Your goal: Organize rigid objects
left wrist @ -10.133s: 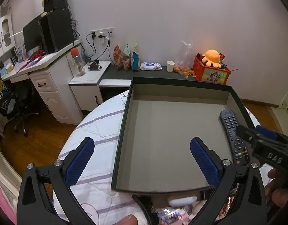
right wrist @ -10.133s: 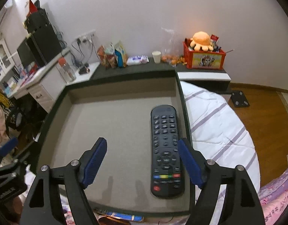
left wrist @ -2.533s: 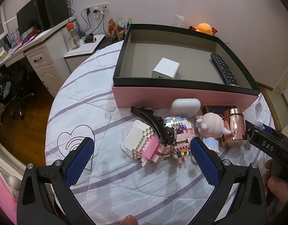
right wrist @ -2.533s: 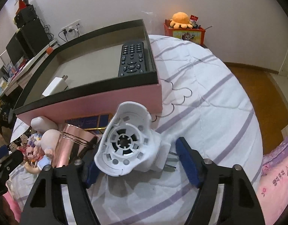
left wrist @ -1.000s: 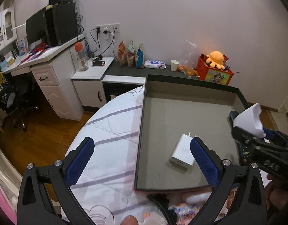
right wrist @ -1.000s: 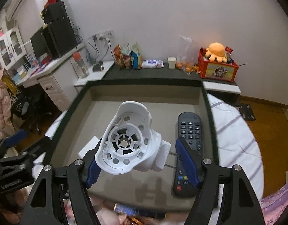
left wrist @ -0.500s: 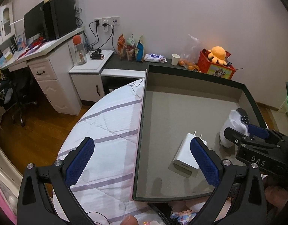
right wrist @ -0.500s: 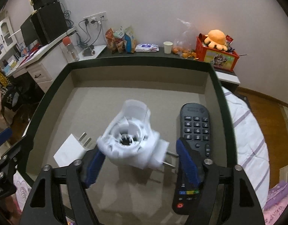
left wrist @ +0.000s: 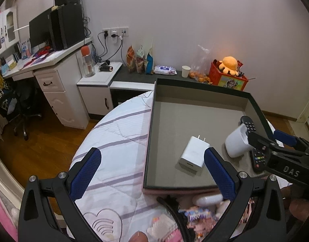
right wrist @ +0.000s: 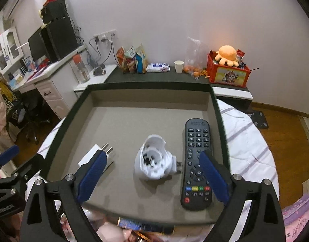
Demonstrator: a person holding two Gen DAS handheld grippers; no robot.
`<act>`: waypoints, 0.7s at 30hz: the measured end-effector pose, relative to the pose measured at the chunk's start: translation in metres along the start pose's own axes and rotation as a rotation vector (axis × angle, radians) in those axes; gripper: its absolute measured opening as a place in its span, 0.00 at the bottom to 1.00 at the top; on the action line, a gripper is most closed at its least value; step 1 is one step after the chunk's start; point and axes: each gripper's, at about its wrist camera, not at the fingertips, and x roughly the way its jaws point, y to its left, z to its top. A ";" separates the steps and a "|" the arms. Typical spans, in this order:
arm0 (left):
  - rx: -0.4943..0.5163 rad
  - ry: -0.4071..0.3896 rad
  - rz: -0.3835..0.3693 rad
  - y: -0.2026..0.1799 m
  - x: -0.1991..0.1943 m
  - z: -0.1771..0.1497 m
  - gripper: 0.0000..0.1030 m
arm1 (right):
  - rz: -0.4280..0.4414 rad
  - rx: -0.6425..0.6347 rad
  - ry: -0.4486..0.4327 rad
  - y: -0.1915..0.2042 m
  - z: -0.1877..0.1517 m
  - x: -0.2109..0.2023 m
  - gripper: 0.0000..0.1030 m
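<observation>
Right tongs point(right wrist: 152, 173) are spread wide over the box point(right wrist: 219, 109), blue pads far apart and nothing between them. Just ahead of them, on the grey floor of the box, lies the white plug-in device point(right wrist: 152, 159), tipped on its side with its round open face toward the camera and its metal prongs pointing at the remote control point(right wrist: 196, 161). The device sits between the white charger point(right wrist: 94, 153) on its left and the remote on its right, close to the remote; whether the prongs touch it, I cannot tell. The remote lies lengthwise along the right wall of the box, buttons up.

From the left wrist view, the left tongs point(left wrist: 152, 173) gape just as wide and hold nothing, hovering over the striped white quilt point(left wrist: 114, 133) at the near left corner of the box point(left wrist: 152, 121). The charger point(left wrist: 193, 153) lies flat with its two pins pointing toward the far wall. The white device point(left wrist: 235, 144) shows beside it, with the right tongs point(left wrist: 275, 141) right over it and the remote point(left wrist: 248, 123) partly hidden behind them.

In front of the box, on the quilt, a blurred cluster of small things: a black hair clip point(left wrist: 170, 203), pink and white building-block pieces point(left wrist: 196, 215), a white oval case point(left wrist: 208, 199).
</observation>
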 end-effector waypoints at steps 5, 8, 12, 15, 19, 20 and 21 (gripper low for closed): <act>0.004 -0.012 0.001 0.000 -0.020 -0.012 1.00 | 0.012 0.032 -0.045 -0.004 -0.018 -0.035 0.92; 0.008 -0.007 -0.005 0.001 -0.029 -0.023 1.00 | 0.012 0.049 -0.056 -0.008 -0.032 -0.053 0.92; 0.015 0.012 -0.015 0.001 -0.039 -0.041 1.00 | 0.008 0.066 -0.053 -0.012 -0.057 -0.072 0.92; 0.015 0.038 -0.016 0.002 -0.044 -0.058 1.00 | 0.019 0.097 -0.025 -0.015 -0.081 -0.081 0.92; 0.013 0.064 -0.011 -0.002 -0.051 -0.078 1.00 | 0.026 0.116 -0.001 -0.017 -0.101 -0.085 0.92; 0.018 0.067 -0.014 -0.004 -0.053 -0.081 1.00 | 0.026 0.120 0.003 -0.018 -0.105 -0.086 0.92; 0.025 0.070 -0.015 -0.007 -0.055 -0.084 1.00 | 0.025 0.123 0.002 -0.019 -0.109 -0.089 0.92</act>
